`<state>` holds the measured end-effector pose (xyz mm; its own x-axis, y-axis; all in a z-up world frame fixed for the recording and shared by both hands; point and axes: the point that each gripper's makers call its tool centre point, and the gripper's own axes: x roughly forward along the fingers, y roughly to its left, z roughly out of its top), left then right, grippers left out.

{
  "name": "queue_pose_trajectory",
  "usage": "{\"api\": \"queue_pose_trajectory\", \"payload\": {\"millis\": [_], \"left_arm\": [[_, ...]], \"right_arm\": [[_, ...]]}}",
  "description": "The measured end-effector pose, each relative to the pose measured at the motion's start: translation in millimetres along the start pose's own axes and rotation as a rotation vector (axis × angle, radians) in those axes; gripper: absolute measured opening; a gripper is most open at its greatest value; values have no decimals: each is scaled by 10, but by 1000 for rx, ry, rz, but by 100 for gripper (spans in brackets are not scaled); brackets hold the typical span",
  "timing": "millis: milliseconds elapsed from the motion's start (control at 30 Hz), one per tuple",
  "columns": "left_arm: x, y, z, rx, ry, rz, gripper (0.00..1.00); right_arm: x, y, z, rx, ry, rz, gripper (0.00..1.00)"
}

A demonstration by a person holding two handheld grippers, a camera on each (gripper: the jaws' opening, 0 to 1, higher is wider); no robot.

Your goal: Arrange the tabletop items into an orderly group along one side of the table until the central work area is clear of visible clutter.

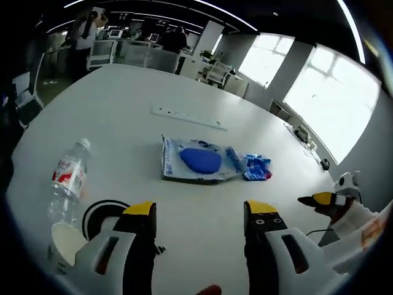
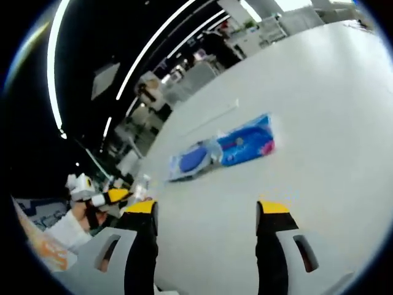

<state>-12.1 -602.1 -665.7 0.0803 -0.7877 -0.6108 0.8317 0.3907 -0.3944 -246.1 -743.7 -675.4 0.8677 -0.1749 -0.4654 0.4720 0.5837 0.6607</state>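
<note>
Hovering above the white worktop (image 1: 123, 104), the left tongs (image 1: 199, 212) were seen with their yellow-tipped jaws well apart and nothing between them. At about twelve o'clock from those jaws a clear packet holding a blue pad (image 1: 193, 160) lay flat near the middle of the worktop, and a smaller blue wrapper (image 1: 256, 166) touched its edge at about three o'clock. A flat white strip (image 1: 188, 117), possibly a power strip though the distance left it blurred, was seen further out at twelve o'clock. At about nine o'clock from the left tongs a clear water bottle with a red label (image 1: 67, 178) lay on its side; just below it, at seven o'clock, a white paper cup (image 1: 64, 243) and a black-and-white ring-shaped object (image 1: 98, 215) sat close together beside the left jaw. The right tongs (image 1: 322, 200) were seen at about three o'clock in the left gripper view.

In the right gripper view the right tongs (image 2: 209, 209) were likewise held apart and empty over bare worktop. The packet (image 2: 191, 161) and wrapper (image 2: 249, 142) lay at about twelve o'clock, and the left tongs (image 2: 116, 195) entered at nine o'clock.
</note>
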Motion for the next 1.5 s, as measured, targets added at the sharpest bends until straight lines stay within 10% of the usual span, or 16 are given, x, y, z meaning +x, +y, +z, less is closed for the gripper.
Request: {"api": "queue_pose_trajectory", "payload": {"millis": [1500], "left_arm": [[-398, 535, -98, -92, -58, 102, 57]], "right_arm": [[104, 62, -357, 32, 143, -6, 59]]}}
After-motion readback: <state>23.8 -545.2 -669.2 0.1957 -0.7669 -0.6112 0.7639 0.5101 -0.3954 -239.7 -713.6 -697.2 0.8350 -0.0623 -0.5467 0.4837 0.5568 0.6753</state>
